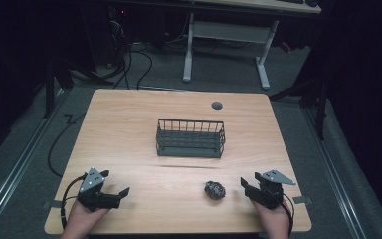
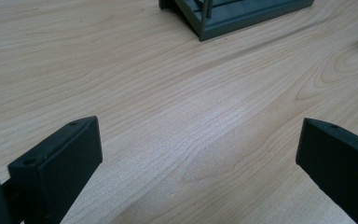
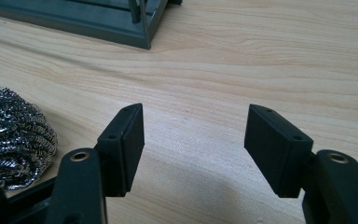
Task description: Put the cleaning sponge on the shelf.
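Nearest the person's edge of the bench, the two hand-held grippers rest low over the wood, each with its black jaws spread and nothing between them. The left hand-held gripper sits at the near left corner; in the left gripper view its flat, matte blocks stand wide apart over bare grain. The right hand-held gripper sits at the near right, and its own view shows the same square-edged pads parted, with small screw holes along their tops.

Just to the left of the right hand-held gripper lies the steel scourer, a rounded wad of coiled, shiny metal ribbon, close to the jaws but not touching them. I judge it very light and springy: it should squash under a pinch and rebound, so it is unlikely to break or slip, though loose coils may snag on a pad edge or on wire. A grip across its middle, where the wad is thickest, looks safest; a nip at the fringe might only pull out strands.

Farther off, at mid-bench, stands the wire basket, dark grey, rectangular, with thin upright bars and a solid base rim, stiff and open-topped. The bench surface is smooth pale wood-grain laminate, with a round cable hole beyond the basket.
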### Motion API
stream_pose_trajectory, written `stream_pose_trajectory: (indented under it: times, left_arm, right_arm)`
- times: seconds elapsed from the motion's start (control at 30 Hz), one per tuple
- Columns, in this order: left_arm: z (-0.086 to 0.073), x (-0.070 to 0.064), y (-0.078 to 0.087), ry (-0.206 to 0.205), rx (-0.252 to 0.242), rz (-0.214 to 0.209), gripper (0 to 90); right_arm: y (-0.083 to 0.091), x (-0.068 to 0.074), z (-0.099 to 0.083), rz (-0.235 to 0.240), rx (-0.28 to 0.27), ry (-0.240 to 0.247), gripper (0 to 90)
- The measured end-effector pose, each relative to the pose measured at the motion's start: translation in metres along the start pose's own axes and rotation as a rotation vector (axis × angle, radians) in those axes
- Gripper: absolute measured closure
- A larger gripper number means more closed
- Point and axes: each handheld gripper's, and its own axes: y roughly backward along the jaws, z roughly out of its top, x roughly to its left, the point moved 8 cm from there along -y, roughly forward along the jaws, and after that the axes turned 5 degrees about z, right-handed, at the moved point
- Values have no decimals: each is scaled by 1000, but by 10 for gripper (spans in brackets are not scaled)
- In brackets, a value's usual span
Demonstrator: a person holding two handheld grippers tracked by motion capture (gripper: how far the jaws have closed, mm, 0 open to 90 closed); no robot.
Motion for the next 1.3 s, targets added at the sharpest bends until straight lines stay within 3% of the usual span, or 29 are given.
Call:
stream_pose_trajectory:
  times: [0.4, 0.8, 0.93, 1.3]
  left_arm:
    - [-4, 2, 2, 11, 6, -2, 9]
    - [-10, 0, 14, 7, -3, 15, 7]
    - [-11, 0, 14, 5, 0, 28, 7]
    - [-10, 3, 14, 4, -18, 34, 6]
  right_arm:
    - [-6, 0, 0, 21, 8, -27, 377]
    - [-12, 17, 17, 39, -17, 27, 380]
    - [-14, 25, 20, 31, 8, 76, 388]
    - [-13, 29, 20, 12, 89, 111, 368]
